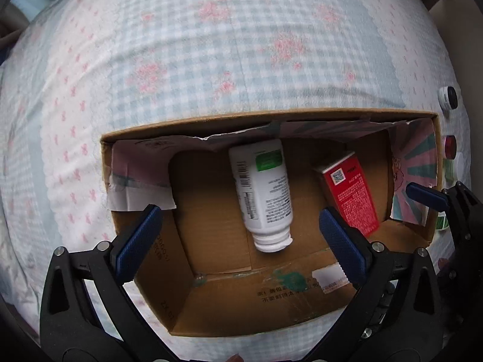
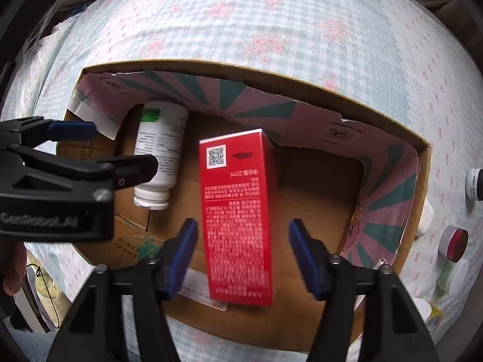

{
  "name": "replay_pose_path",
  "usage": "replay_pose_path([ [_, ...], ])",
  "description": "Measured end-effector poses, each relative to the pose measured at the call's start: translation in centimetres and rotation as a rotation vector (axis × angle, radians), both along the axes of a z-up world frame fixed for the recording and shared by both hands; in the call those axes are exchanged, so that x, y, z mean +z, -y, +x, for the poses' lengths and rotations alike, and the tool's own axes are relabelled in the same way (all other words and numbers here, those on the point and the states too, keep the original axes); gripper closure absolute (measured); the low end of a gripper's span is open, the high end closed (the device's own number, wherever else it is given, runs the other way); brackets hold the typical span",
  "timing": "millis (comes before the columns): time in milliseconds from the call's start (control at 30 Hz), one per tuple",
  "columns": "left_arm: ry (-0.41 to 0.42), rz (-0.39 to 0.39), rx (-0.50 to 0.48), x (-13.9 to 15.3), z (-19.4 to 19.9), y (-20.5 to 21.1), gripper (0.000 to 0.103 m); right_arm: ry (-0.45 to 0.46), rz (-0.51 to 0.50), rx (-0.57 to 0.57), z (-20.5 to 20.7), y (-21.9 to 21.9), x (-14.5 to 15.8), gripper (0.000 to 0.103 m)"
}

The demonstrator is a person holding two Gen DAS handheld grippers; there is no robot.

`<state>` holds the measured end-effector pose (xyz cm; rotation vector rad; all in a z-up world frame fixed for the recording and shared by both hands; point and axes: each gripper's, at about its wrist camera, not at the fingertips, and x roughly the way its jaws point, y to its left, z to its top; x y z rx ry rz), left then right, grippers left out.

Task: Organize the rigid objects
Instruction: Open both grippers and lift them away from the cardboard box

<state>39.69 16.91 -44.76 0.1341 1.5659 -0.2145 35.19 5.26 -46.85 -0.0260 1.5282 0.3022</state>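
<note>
An open cardboard box point(image 1: 271, 310) point(image 2: 422, 163) sits on a checked bedsheet. Inside lie a white bottle point(image 1: 262, 193) point(image 2: 160, 144) on its side and a red carton point(image 1: 353, 193) point(image 2: 238, 211). My left gripper point(image 1: 238, 232) is open and empty above the box, its fingers either side of the bottle without touching it. My right gripper point(image 2: 241, 247) is open with the red carton between its blue pads point(image 2: 181, 253), which do not touch it. The right gripper also shows at the right edge of the left wrist view point(image 1: 428, 196).
Small jars lie on the sheet right of the box: a black-capped one point(image 1: 449, 98) point(image 2: 475, 184), a red-lidded one point(image 1: 450, 146) point(image 2: 455, 241), and a white-lidded green one point(image 2: 454, 274). The left gripper's body point(image 2: 60, 187) hangs over the box's left side.
</note>
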Motion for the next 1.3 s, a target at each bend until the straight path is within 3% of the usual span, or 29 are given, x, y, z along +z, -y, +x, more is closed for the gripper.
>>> replay_pose_path([
  [433,0.043,-0.025,0.051,4.4,-1.2,-2.4,0.000,0.088,0.009,-0.062,-1.0,1.5,4.3,0.000],
  [733,0.154,-0.040,0.070,10.5,-4.1,-4.1,0.000,0.136,-0.015,-0.042,-3.7,0.2,9.4,0.000],
  [1033,0.294,-0.064,0.104,18.1,-11.2,-5.7,0.000,0.225,-0.007,-0.088,-9.3,0.3,16.9,0.000],
  [1300,0.405,-0.226,0.133,22.8,-17.2,-6.3,0.000,0.307,-0.049,-0.176,-15.3,2.3,22.2,0.000],
])
